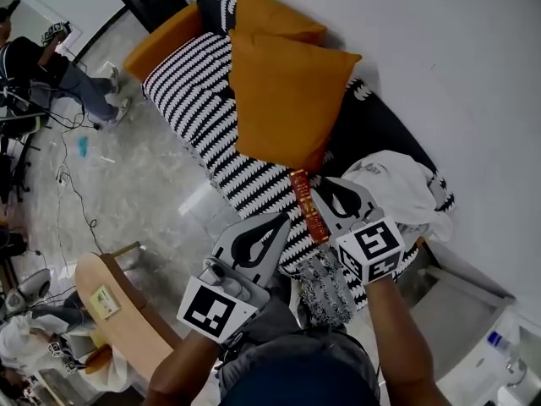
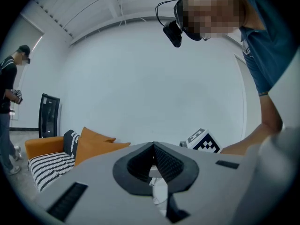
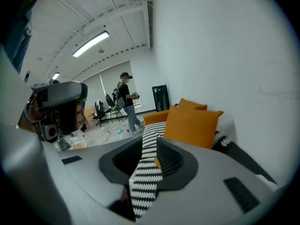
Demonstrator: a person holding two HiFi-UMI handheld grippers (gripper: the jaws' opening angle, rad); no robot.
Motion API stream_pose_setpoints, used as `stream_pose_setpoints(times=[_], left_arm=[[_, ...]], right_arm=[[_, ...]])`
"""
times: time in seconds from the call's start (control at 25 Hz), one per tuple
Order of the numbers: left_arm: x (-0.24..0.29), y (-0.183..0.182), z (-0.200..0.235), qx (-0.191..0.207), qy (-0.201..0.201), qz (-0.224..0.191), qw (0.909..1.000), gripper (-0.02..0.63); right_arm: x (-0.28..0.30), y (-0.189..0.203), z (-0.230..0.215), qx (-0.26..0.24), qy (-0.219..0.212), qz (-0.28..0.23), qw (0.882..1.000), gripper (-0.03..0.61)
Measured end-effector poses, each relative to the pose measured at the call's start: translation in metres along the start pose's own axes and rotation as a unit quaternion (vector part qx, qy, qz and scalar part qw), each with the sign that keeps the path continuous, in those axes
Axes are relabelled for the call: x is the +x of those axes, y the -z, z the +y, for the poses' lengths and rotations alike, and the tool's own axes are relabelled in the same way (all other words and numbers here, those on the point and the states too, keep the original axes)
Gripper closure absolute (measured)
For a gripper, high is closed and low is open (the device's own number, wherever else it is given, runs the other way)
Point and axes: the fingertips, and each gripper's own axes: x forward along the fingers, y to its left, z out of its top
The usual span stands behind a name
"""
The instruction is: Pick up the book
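Approach judged underway: slim red book (image 1: 308, 205) ungrasped on black-and-white striped sofa (image 1: 194, 91); right hand-held gripper (image 3: 149, 142) released, left hand-held gripper (image 2: 153, 145) clenched empty; spine must be straddled next.

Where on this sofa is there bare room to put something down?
The striped seat is bare between the orange armrest and the big orange cushion, with a narrower strip between that cushion and the front edge. The right end is crowded: the book, the white cloth, the left gripper and the right gripper all gather there.
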Motion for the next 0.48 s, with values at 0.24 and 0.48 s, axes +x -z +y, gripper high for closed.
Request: stream_pose_setpoints(times=[0.24,0.48], left_arm=[[0.01,0.026,0.013,-0.02,0.003,0.02,0.9996,0.611],[0.013,0.04,0.035,-0.036,0.0,0.034,0.9988,0.611]], right_arm=[[0.035,0.058,-0.02,0.038,0.004,0.059,0.998,0.426],[0.067,0.11,-0.03,0.068,0.003,0.122,0.99,0.378]])
